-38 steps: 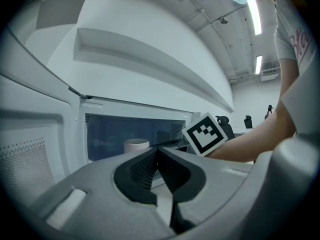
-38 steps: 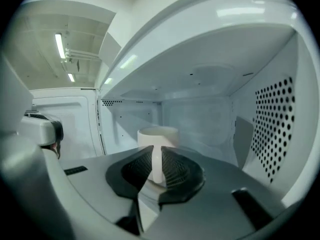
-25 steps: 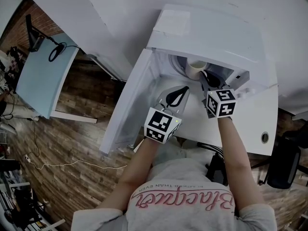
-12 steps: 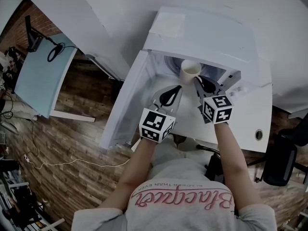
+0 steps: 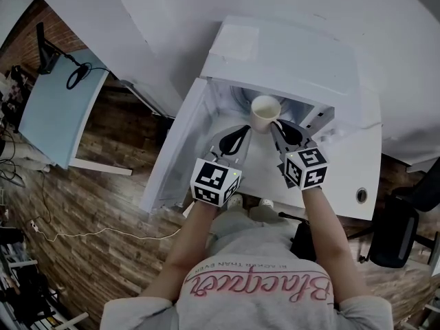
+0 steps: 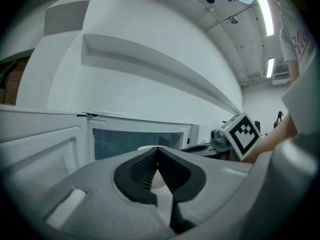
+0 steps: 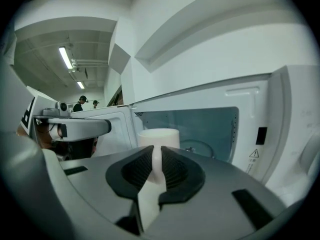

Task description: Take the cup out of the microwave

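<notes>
My right claw (image 5: pixel 277 125) pinches the cup (image 5: pixel 265 113) by its handle and holds it at the mouth of the microwave (image 5: pixel 289 53), seemingly just clear of the cavity. My left claw (image 5: pixel 244 130) is pressed together, empty. Setting the cup down is what is left.

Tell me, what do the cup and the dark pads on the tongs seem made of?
The cup looks like glazed ceramic: thick cream wall, smooth with a faint sheen, though hard plastic is possible. The pads of the right tongs look like black rubber: matte and finely ribbed.
</notes>
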Available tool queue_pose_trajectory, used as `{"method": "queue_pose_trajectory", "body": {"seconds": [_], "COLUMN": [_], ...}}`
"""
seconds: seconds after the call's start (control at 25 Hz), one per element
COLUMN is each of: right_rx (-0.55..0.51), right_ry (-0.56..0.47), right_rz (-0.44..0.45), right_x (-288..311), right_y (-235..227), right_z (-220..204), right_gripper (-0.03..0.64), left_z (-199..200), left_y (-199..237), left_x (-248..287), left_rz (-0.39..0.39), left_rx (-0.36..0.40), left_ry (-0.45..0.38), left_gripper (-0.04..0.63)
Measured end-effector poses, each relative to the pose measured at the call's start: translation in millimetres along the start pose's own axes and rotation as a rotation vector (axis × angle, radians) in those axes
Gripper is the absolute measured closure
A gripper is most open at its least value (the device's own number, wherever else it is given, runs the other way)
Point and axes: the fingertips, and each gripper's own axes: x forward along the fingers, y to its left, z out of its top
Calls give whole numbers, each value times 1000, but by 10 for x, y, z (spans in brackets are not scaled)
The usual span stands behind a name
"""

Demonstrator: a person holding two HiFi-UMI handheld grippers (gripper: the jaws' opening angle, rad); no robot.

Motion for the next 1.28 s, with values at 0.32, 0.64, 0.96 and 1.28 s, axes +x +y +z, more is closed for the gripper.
{"method": "queue_pose_trajectory", "body": {"seconds": [0.32,0.64,0.96,1.28], "right_rx": [9,1,8,-13], "right_ry": [-4,-45,-80,-110], "right_rz": [22,40,54,40], "right_x": [-184,-415,-602,-794], "right_y": [80,180,211,216], "right_z": [73,246,468,706], "right_gripper": [563,563,563,563], "left_z": [109,182,403,632], "left_y": [36,9,-120,-210], "left_x": [-35,-72,-64,-62], "left_rz": [29,34,-14,-42], "left_rx": [-6,5,47,78], "left_ry": [-11,-23,-65,-110], "left_gripper": [589,589,589,589]}}
